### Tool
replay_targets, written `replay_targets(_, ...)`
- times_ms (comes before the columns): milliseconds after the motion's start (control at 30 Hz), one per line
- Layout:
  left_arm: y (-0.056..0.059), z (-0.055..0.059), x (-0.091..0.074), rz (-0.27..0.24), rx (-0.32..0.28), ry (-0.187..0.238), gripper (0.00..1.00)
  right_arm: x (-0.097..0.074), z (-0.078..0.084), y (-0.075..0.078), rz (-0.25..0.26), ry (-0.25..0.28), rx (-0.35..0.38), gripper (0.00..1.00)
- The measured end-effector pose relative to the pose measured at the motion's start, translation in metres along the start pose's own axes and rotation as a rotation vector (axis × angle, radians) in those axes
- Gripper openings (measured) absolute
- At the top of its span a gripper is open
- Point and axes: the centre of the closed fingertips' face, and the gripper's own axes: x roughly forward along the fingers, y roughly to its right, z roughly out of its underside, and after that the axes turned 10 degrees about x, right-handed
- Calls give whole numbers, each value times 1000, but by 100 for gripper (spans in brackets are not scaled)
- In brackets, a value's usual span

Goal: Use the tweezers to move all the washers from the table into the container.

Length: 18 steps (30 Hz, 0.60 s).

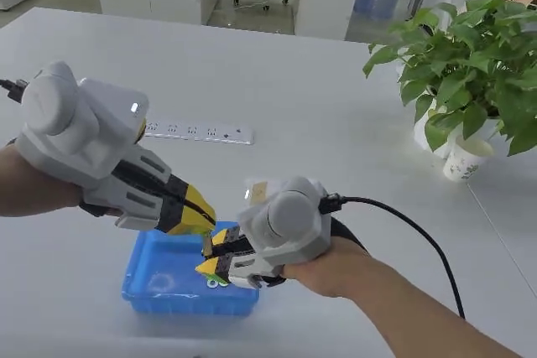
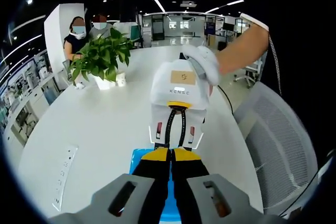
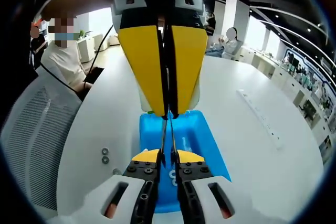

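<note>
1. L gripper (image 1: 204,219) & R gripper (image 1: 211,264) met tip to tip, each w/ jaws pinched almost closed on the tweezers (image 3: 167,132) strung between them.
2. Blue container (image 1: 180,302) sat directly under both tips; two washers (image 3: 172,178) inside, below R jaws.
3. On table (image 1: 294,81), loose washers (image 3: 105,156) lay just left of R jaws in R gripper view, outside container.
4. Power strip (image 1: 197,132) off L gripper's left; plant (image 1: 470,64) far ahead.

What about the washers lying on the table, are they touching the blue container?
Apart. The right gripper view shows bare table between the washers and the container wall.
</note>
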Motion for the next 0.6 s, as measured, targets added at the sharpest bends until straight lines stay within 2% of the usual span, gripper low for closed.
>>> replay_targets(300,7,-11,-6,-4,2,5,3,-9,-7,-10,8,7,-18,12)
replay_targets(600,21,-15,-7,7,5,4,3,-14,-6,-23,0,16,-13,12)
